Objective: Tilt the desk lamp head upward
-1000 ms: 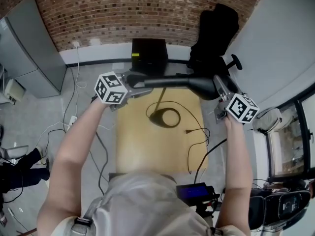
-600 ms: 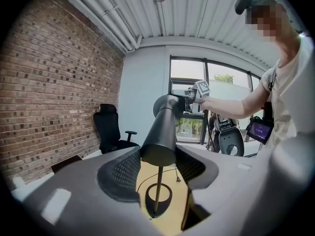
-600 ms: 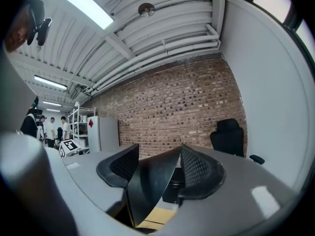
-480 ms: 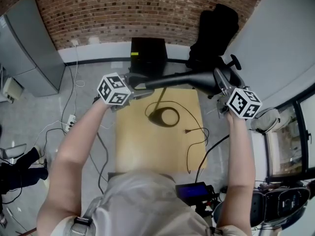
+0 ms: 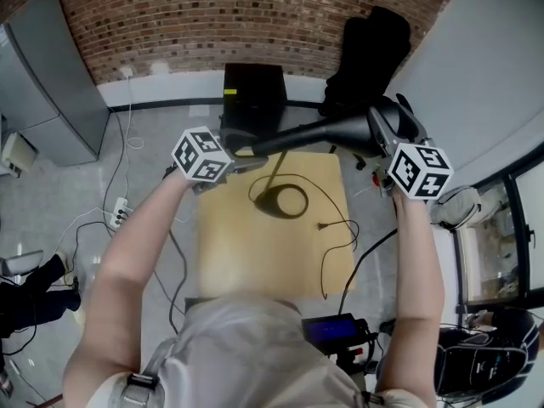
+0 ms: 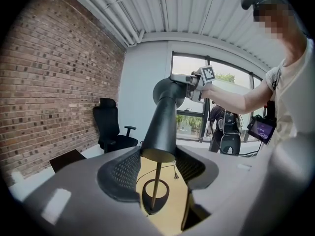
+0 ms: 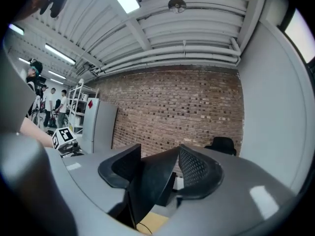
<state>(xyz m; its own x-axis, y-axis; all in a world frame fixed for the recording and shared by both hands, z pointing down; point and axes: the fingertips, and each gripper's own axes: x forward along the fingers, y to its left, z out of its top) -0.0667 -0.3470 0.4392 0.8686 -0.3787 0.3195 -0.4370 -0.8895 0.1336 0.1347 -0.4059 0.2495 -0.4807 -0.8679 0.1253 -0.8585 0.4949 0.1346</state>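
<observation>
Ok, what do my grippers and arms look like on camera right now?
The left gripper and right gripper are grey plastic, each with two broad curved jaws lined with black dimpled pads. The left cube and right cube are white with black square markers. The person wears a light grey short-sleeved shirt.

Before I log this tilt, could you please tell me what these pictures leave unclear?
Lamp base: right gripper view, blocked by the right gripper body and the lamp head.
Table near edge: head view, covered by the person's torso.
Lamp head's underside: head view, turned away from the camera.
</observation>
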